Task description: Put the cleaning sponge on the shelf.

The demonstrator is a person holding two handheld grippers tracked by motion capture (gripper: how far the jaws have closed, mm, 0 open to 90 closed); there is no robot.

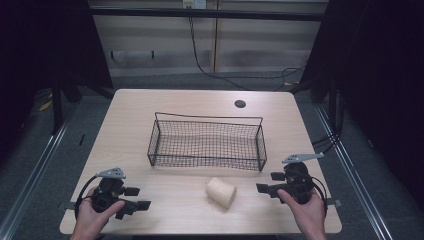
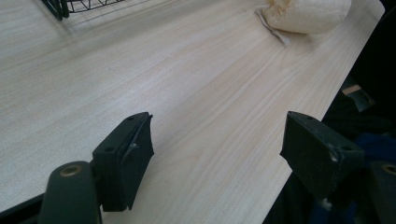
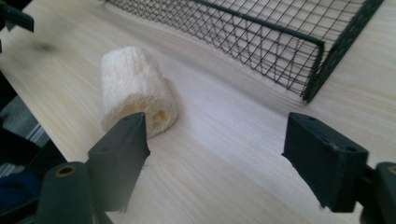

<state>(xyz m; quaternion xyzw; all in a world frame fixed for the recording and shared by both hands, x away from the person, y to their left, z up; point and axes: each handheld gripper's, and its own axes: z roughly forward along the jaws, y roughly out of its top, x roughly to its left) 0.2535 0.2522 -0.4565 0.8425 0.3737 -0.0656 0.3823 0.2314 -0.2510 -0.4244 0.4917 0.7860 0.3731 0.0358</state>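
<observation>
Right claw [image 3: 215,158]: jaws apart, empty, near loofah [image 3: 135,95] lying on tabletop [image 1: 150,210] before wire basket [image 1: 207,142]. Left claw [image 2: 217,158]: likewise apart. Advice: straddle loofah's middle, close gently.

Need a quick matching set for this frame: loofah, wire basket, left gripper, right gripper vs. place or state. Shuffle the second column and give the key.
Things:
1. loofah
2. wire basket
3. left gripper
4. right gripper

Places or states:
A. black mesh, empty, mid-table
B. open, near the table's front left edge
C. pale, on its side, between the two grippers
D. open, near the table's front right, pointing at the loofah

Pairs: 1-C, 2-A, 3-B, 4-D
</observation>
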